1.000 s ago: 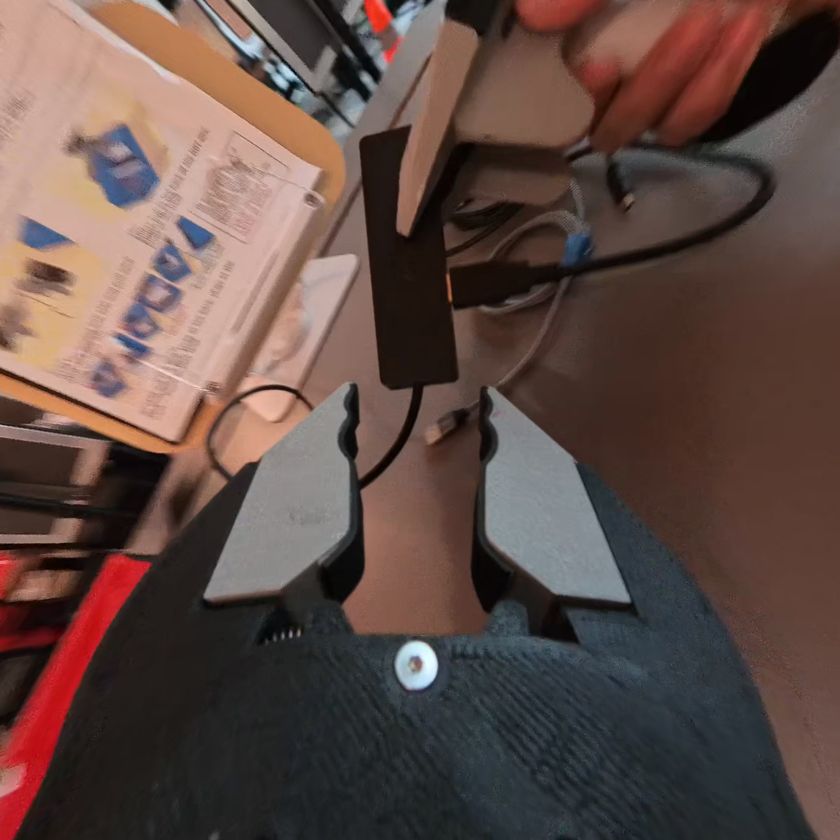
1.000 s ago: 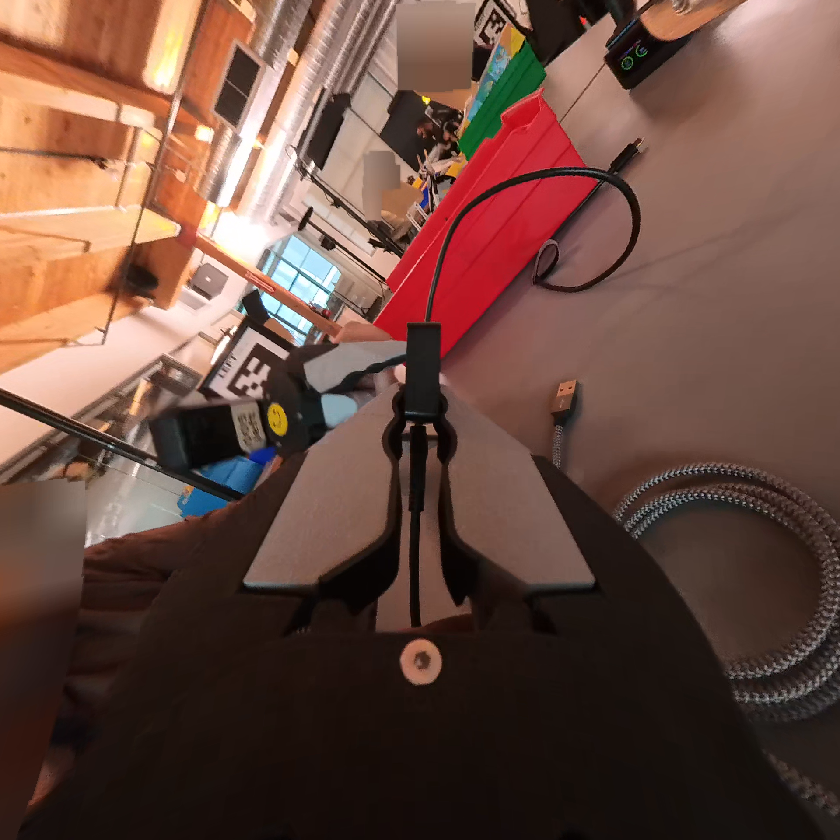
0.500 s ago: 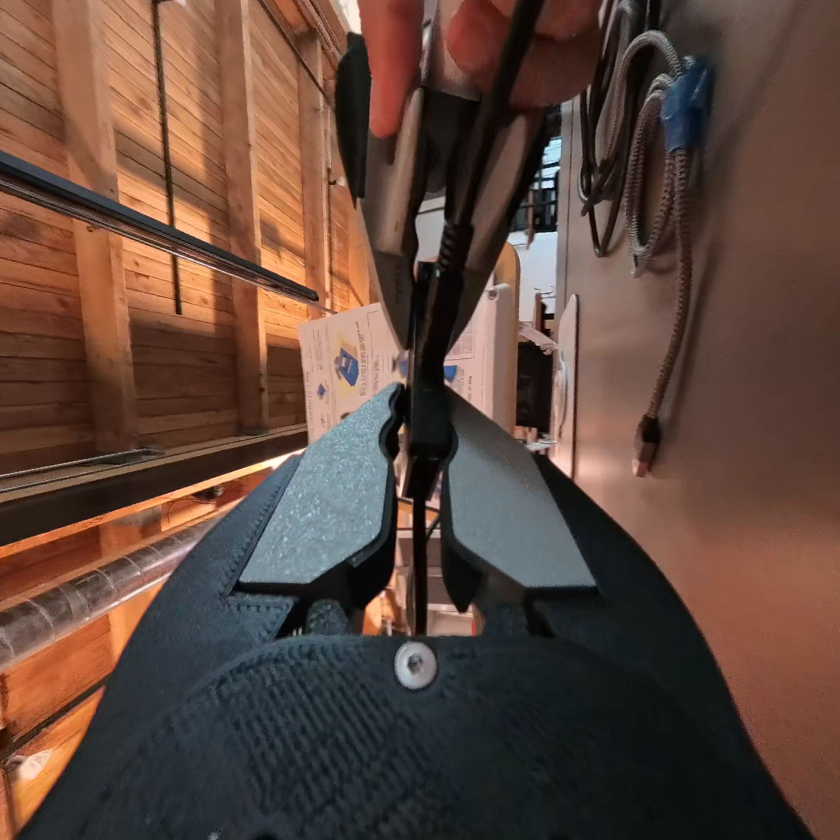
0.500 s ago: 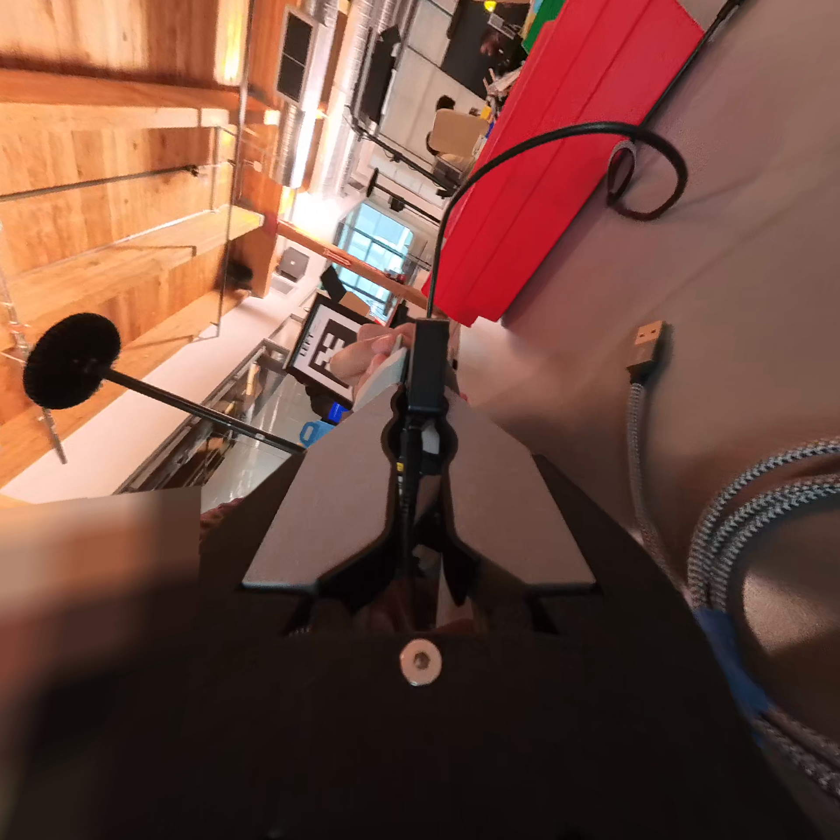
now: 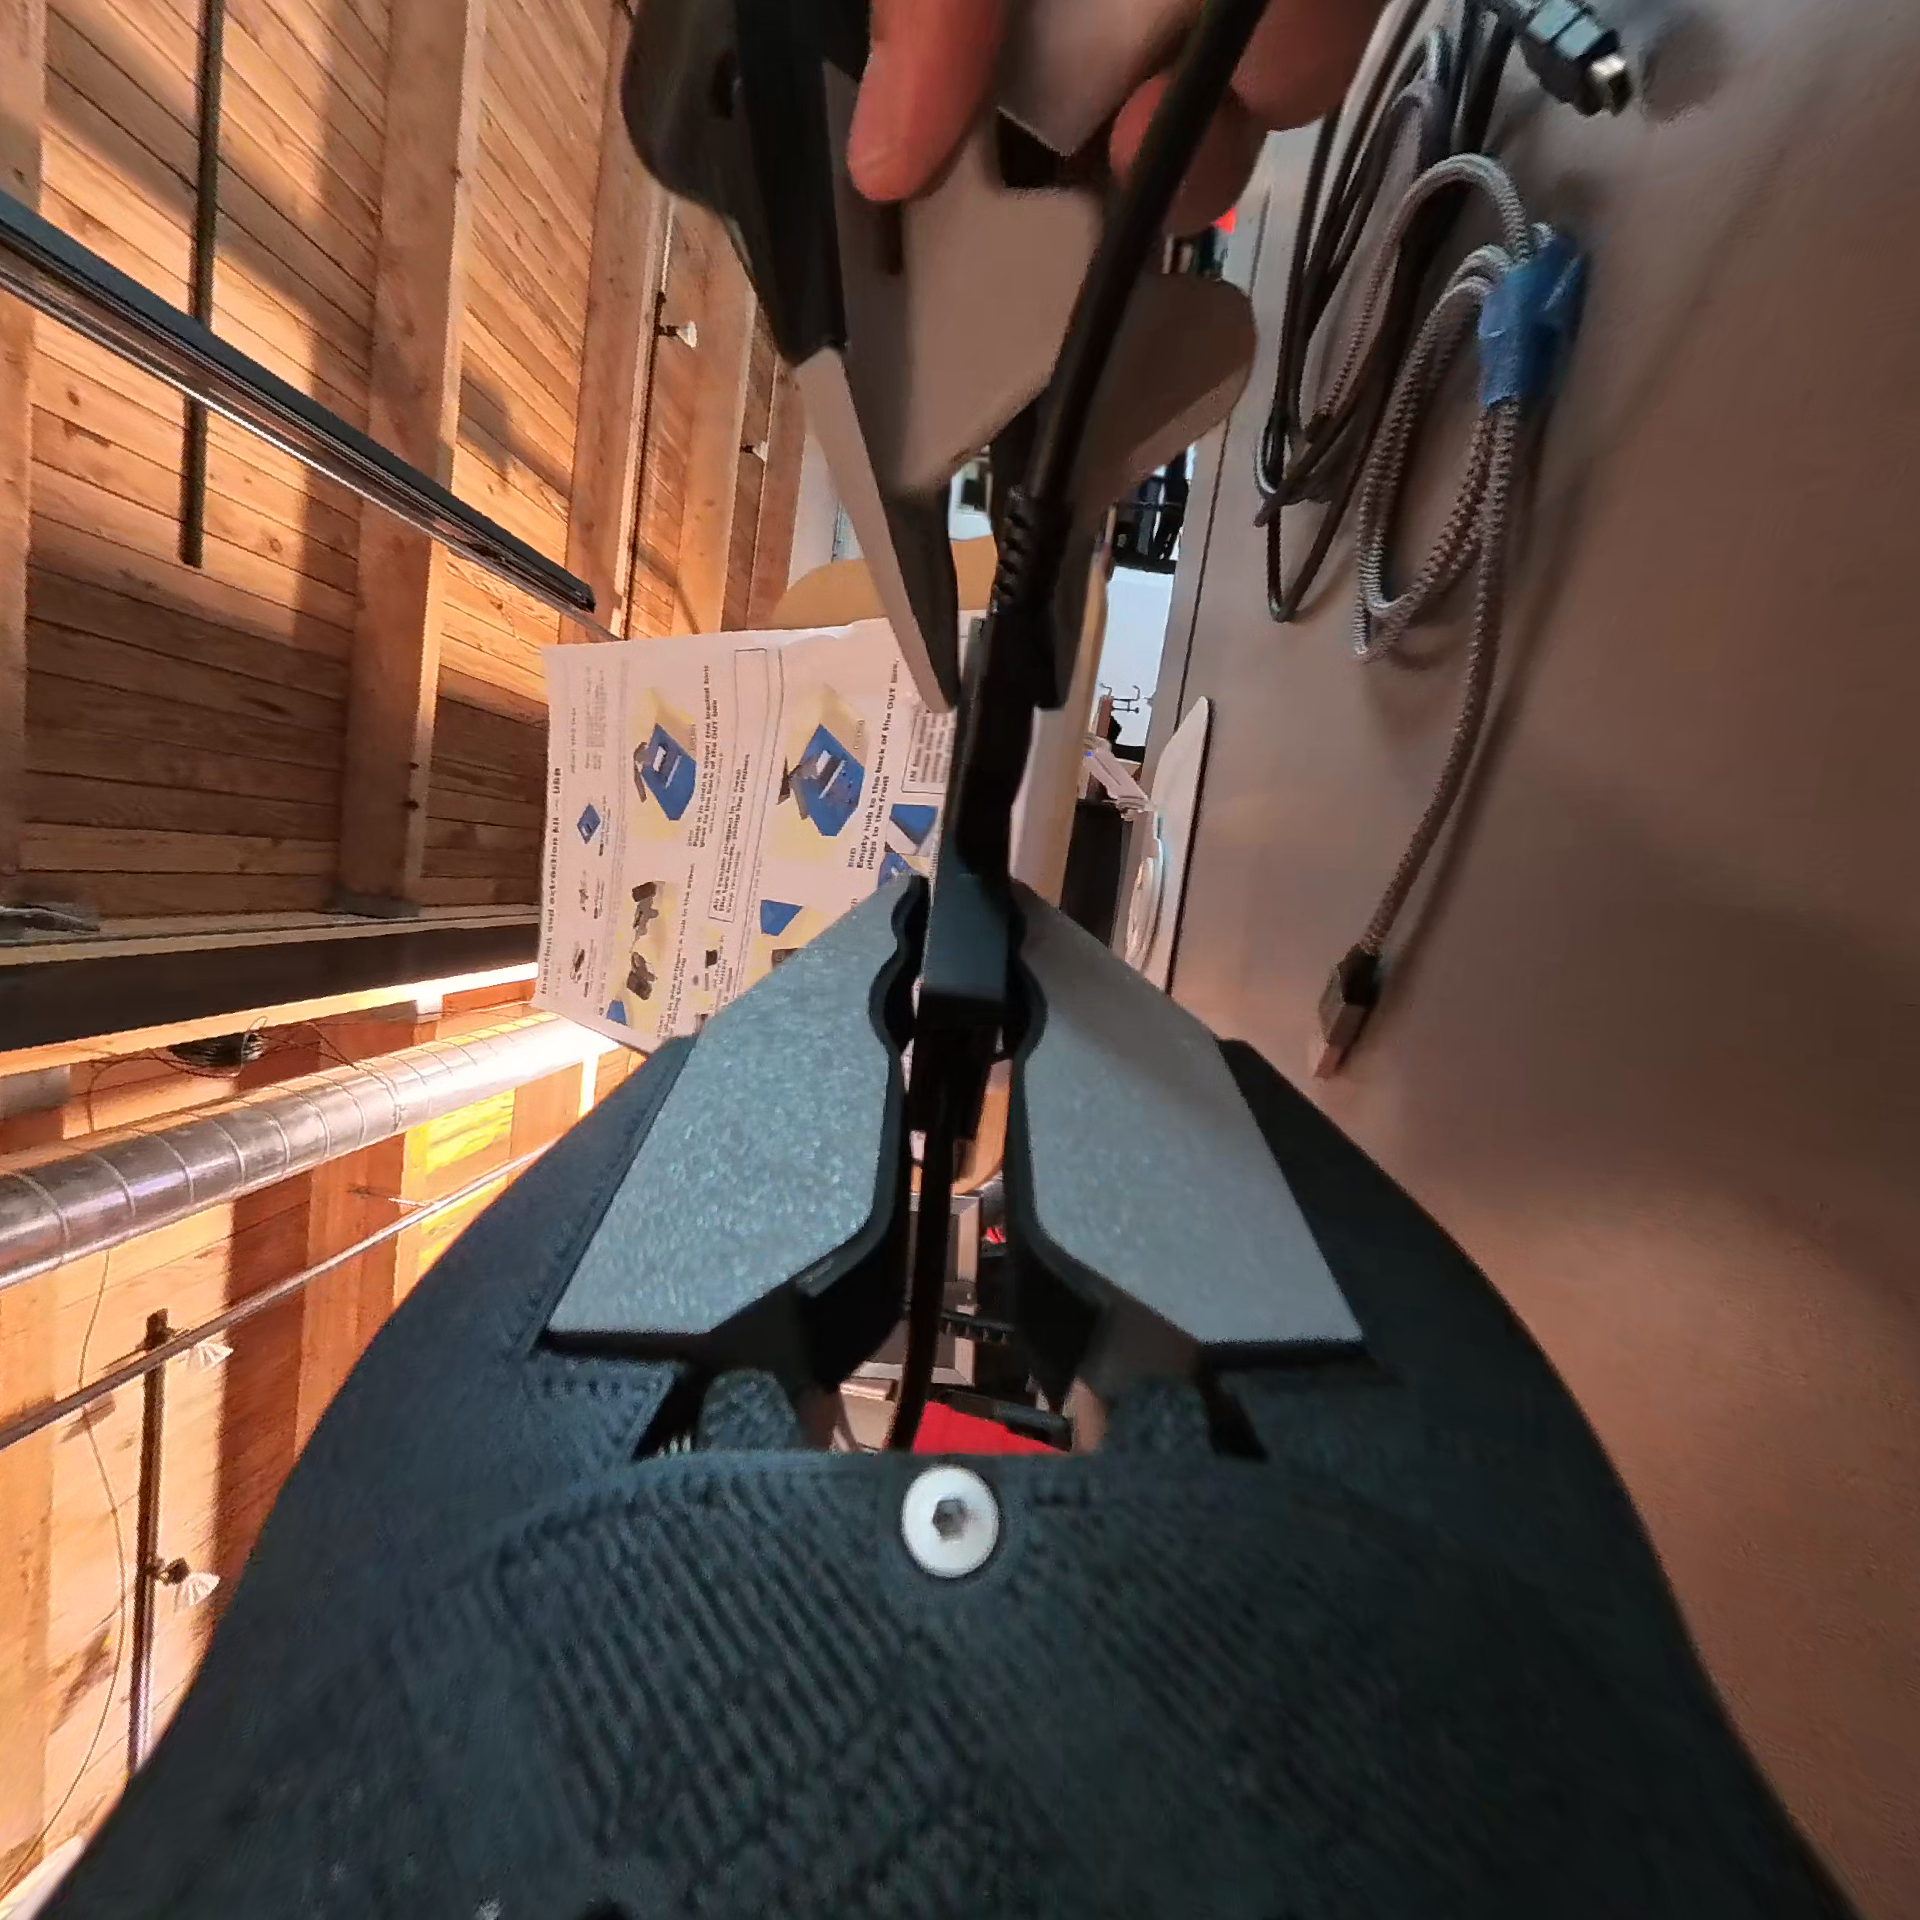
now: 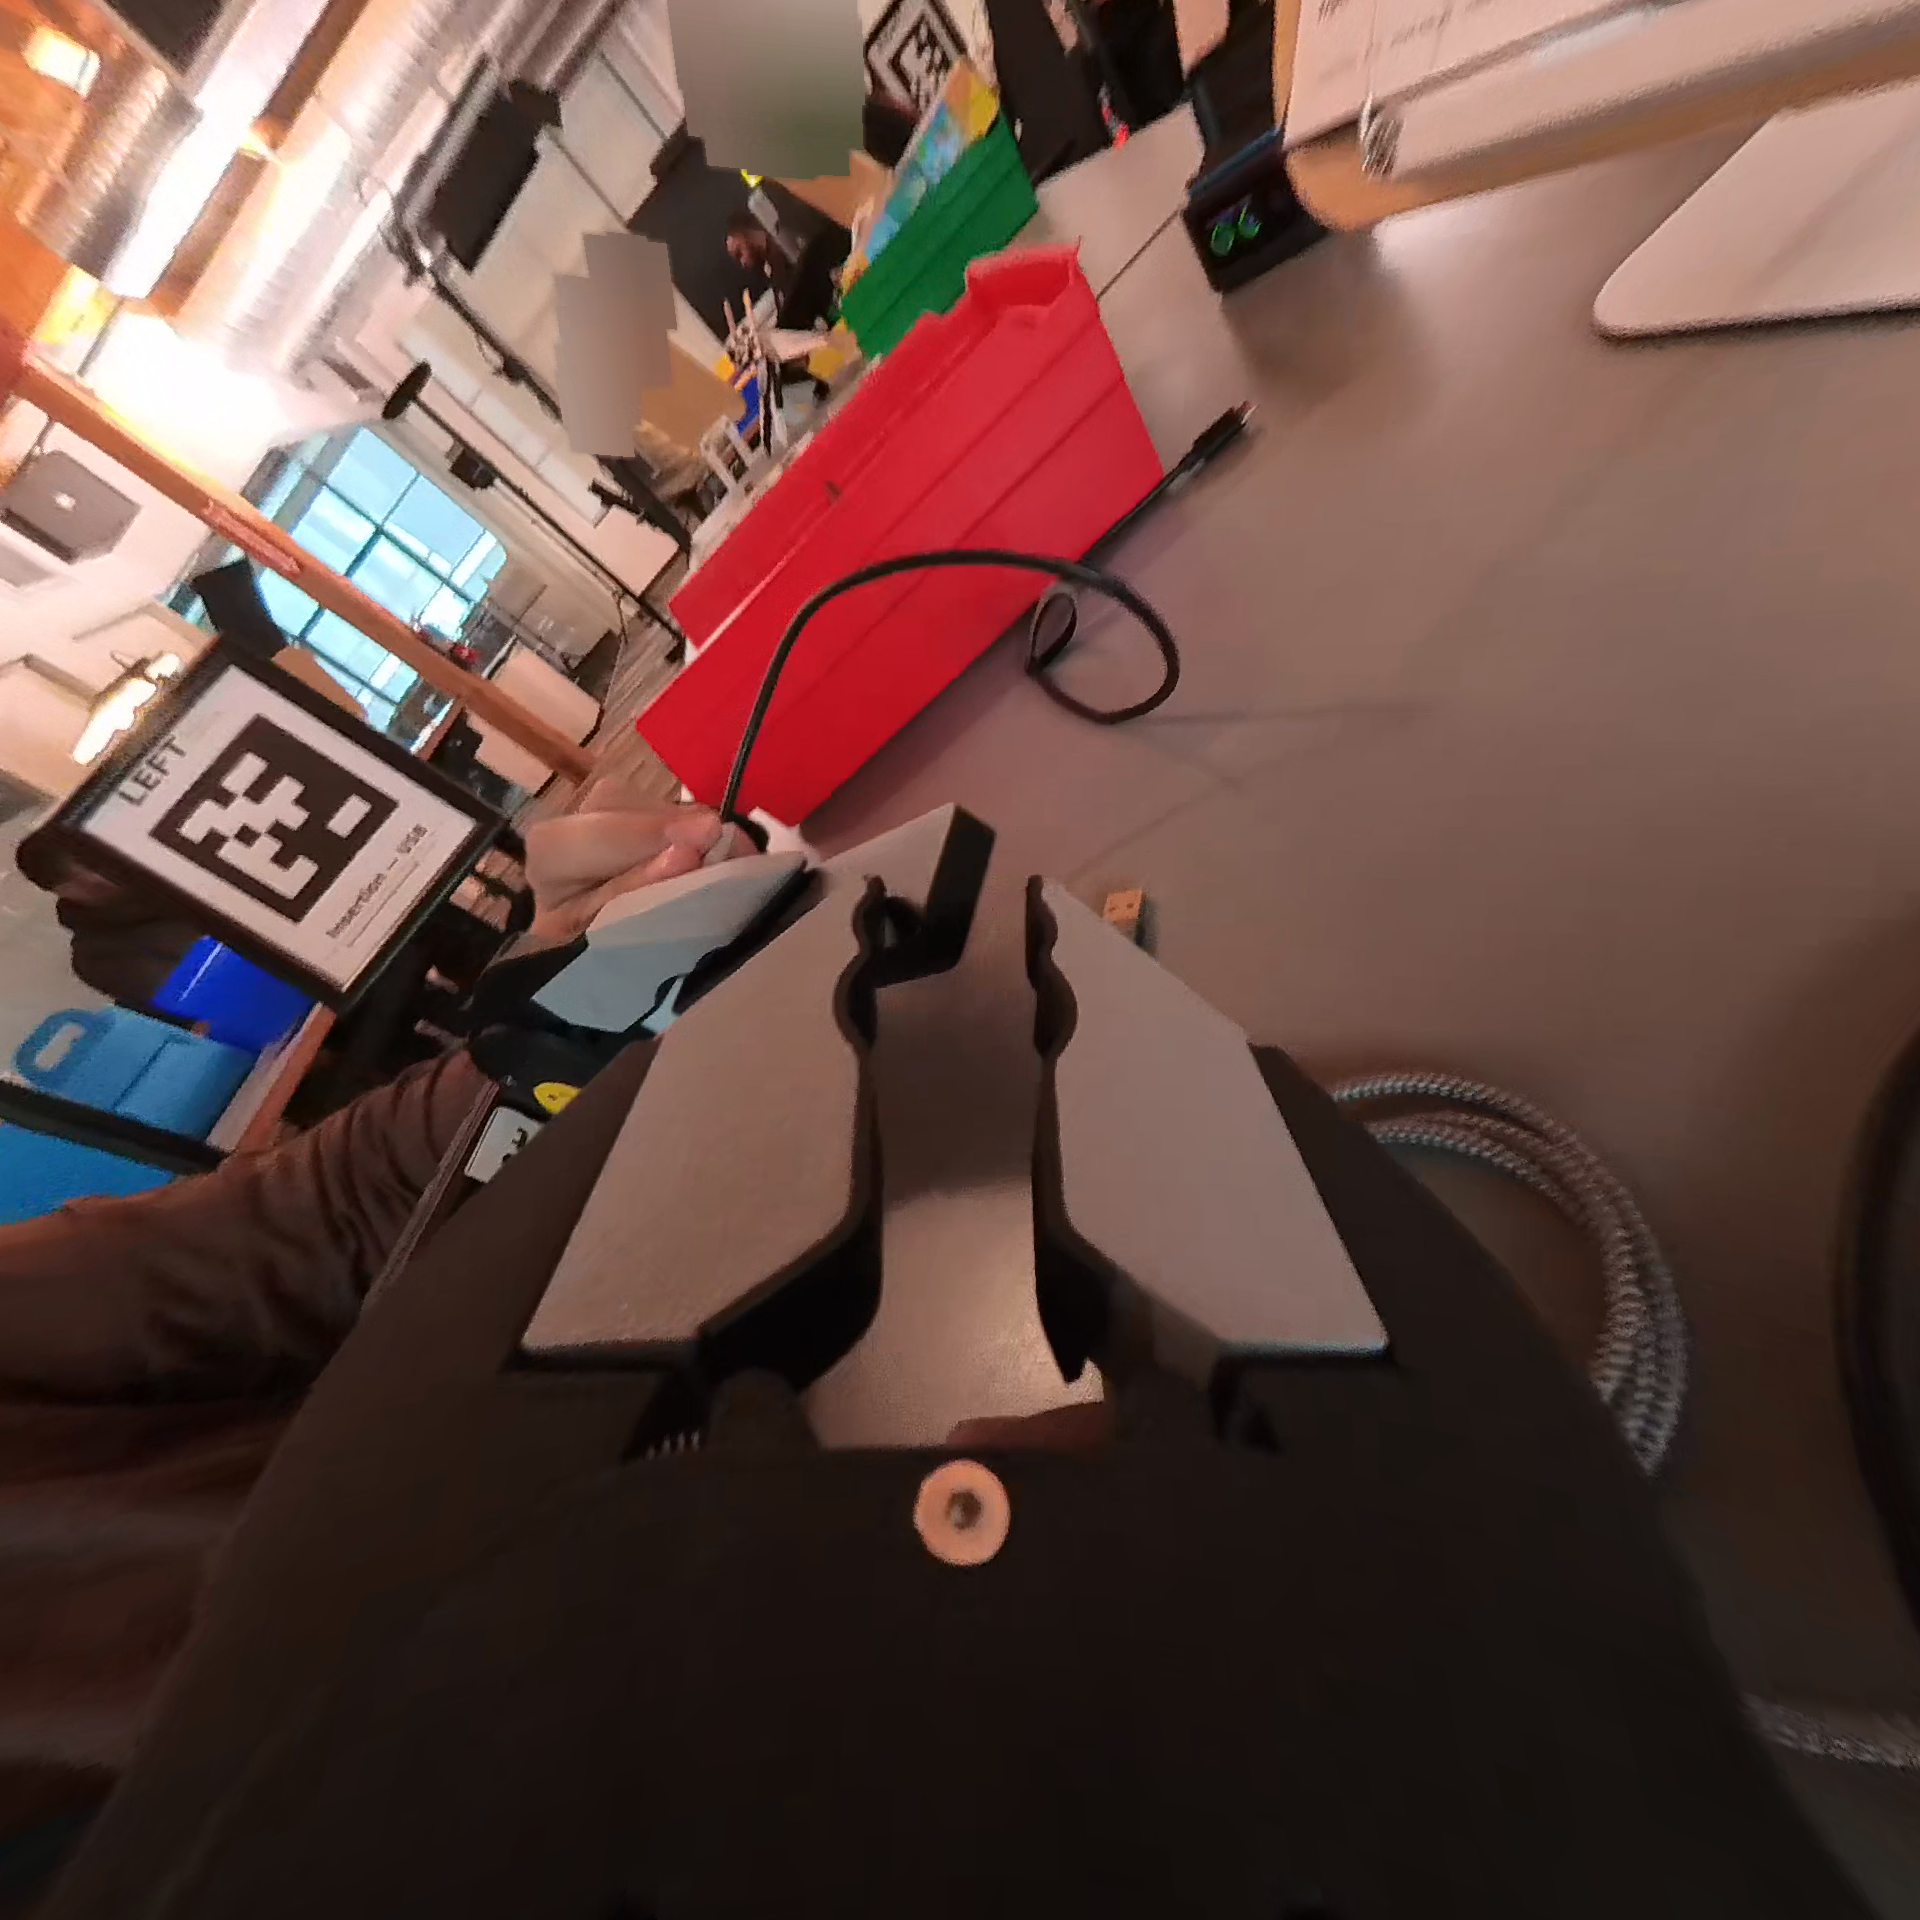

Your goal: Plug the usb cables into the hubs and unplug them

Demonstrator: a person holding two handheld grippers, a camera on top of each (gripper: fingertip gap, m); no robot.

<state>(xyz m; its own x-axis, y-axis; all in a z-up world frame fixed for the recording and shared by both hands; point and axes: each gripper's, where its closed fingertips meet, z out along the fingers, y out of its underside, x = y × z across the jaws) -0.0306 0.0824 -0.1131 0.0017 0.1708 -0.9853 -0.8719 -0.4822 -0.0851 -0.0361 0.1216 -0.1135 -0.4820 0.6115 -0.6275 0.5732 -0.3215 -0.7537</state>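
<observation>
Up close in the left wrist view, the slim black USB hub (image 5: 961, 940) is pinched edge-on between the tips of the left gripper (image 5: 961, 935), lifted off the table, with its own black lead (image 5: 925, 1247) trailing back between the fingers. A black USB cable (image 5: 1049, 468) is seen running up from the hub's far end, between the fingers of the right gripper (image 5: 987, 644) just beyond it.

In the right wrist view, the right gripper (image 6: 951, 914) is spread a bit, nothing pinched, and the hub's end (image 6: 961, 868) is seen just past its tips. Whether the plug is seated can't be told.

On the grey table (image 5: 1662, 935), a braided cable (image 5: 1455, 582) banded with blue tape (image 5: 1527, 312) is laid out, its metal plug (image 5: 1351, 987) loose.

Further off, a printed instruction sheet (image 5: 727, 821) with blue pictures is propped up, and a framed black-and-white marker card (image 6: 275, 821) is held near the left hand (image 6: 613, 862).

Further back, a red bin (image 6: 914, 561) and a green bin (image 6: 935, 239) are lined up; their contents can't be made out.
</observation>
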